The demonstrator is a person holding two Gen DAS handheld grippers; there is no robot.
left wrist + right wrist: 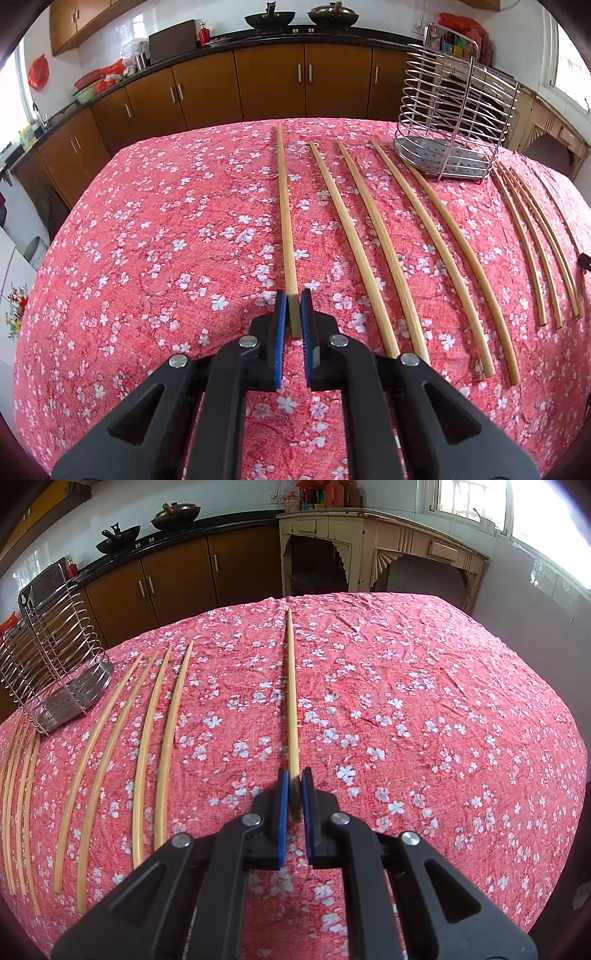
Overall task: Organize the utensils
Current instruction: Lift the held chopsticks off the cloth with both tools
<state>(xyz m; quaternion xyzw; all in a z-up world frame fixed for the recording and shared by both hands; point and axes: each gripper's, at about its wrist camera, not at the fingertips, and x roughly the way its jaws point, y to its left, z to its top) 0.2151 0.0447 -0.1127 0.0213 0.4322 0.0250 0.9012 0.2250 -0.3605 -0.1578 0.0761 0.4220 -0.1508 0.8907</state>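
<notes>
In the left wrist view my left gripper [294, 295] is shut on the near end of a bamboo chopstick [285, 206] that runs straight away over the red flowered tablecloth [166, 240]. Several more chopsticks [373, 251] lie side by side to its right, in front of a wire utensil rack [454, 122]. In the right wrist view my right gripper [294, 775] is shut on the near end of another chopstick [291, 686]. Several loose chopsticks [162, 746] lie to its left, beside the rack [55, 657].
Brown kitchen cabinets [269, 81] with woks on the counter line the far wall. A worn cream side table [369, 542] stands beyond the table's far edge at the right. The cloth to the right of the right gripper [443, 720] is bare.
</notes>
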